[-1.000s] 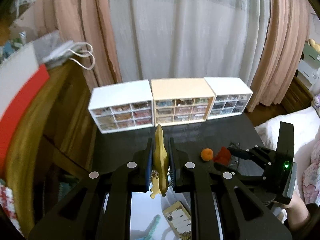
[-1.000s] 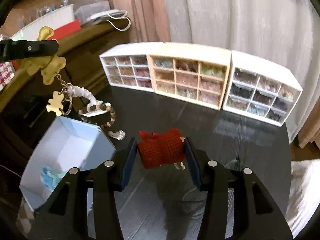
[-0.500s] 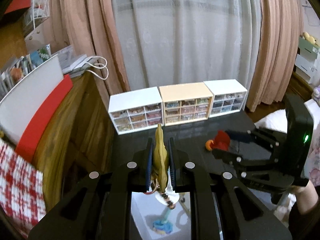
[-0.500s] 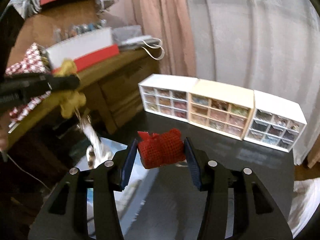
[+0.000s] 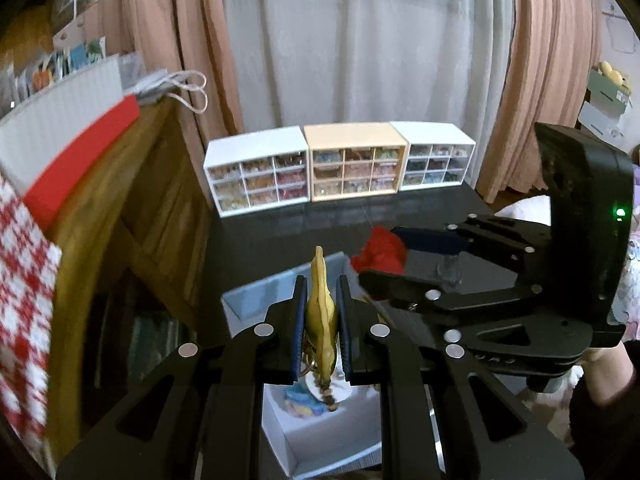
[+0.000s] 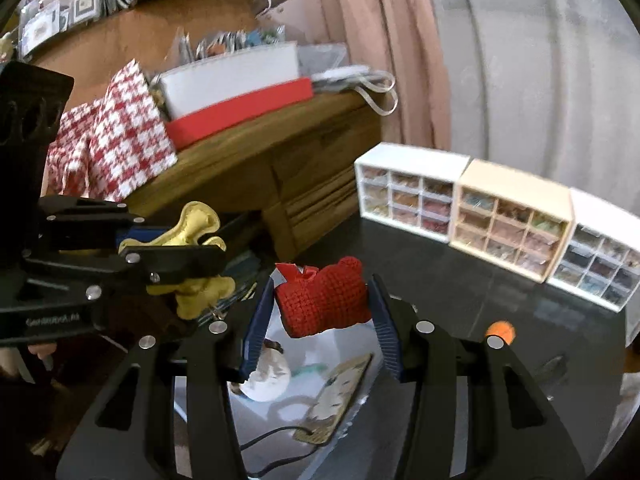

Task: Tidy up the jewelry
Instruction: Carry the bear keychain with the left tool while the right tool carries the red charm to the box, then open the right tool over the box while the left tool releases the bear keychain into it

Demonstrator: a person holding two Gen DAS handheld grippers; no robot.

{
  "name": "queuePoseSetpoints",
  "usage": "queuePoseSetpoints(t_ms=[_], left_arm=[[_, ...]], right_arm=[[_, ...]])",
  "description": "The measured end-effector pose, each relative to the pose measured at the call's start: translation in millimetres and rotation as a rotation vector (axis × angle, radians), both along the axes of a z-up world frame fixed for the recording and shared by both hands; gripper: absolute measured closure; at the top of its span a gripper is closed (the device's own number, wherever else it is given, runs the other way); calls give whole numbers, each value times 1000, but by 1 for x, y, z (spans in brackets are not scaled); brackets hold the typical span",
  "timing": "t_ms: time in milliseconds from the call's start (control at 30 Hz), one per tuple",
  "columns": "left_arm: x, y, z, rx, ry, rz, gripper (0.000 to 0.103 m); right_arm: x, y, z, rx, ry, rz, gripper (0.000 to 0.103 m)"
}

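A dark surface (image 5: 280, 236) carries three small drawer cabinets (image 5: 356, 162) in a row along its far edge. Near its left edge sits an open white box (image 5: 288, 452). Over the box, the left gripper (image 5: 322, 312) has its fingers clenched on a yellow bear-shaped charm (image 5: 320, 308), with a chain hanging into the box. Just beside it, the right gripper (image 6: 320, 312) grasps a red knitted pouch (image 6: 324, 300). A small orange ball (image 6: 500, 328) lies on the surface.
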State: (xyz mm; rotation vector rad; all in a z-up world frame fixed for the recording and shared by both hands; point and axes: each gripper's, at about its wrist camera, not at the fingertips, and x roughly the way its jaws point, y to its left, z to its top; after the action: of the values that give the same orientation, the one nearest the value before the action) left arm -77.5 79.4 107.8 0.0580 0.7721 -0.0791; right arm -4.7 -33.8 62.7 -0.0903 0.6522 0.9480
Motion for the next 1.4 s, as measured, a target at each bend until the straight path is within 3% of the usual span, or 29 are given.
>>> queuePoseSetpoints(t_ms=[367, 467, 667, 767, 933, 1100, 1167, 1200, 1233, 1300, 1400], left_arm=[[-8, 7, -49, -54, 125, 12, 88], [-10, 8, -61, -67, 151, 11, 88], [-8, 7, -80, -81, 187, 14, 87], [-7, 8, -83, -76, 191, 23, 87], [-1, 8, -83, -72, 189, 26, 87], [2, 2, -87, -50, 205, 34, 83], [6, -2, -92, -17, 248, 63, 59], [7, -2, -93, -3, 255, 78, 33], [6, -4, -93, 18, 250, 97, 23], [3, -8, -90, 39, 222, 95, 23], [0, -17, -81, 56, 184, 68, 12]], right_arm=[[5, 28, -76, -119, 155, 31, 56], [3, 30, -86, -134, 160, 29, 56], [-1, 16, -71, -85, 104, 11, 55], [0, 4, -55, -70, 41, -33, 47], [17, -46, -26, 45, 2, -199, 32], [53, -119, -17, 197, 81, -434, 23], [61, -147, -22, 257, 137, -509, 20], [66, -165, -28, 300, 185, -558, 20], [69, -180, -34, 330, 219, -591, 20], [72, -206, -50, 397, 289, -645, 18], [71, -235, -75, 465, 365, -683, 18]])
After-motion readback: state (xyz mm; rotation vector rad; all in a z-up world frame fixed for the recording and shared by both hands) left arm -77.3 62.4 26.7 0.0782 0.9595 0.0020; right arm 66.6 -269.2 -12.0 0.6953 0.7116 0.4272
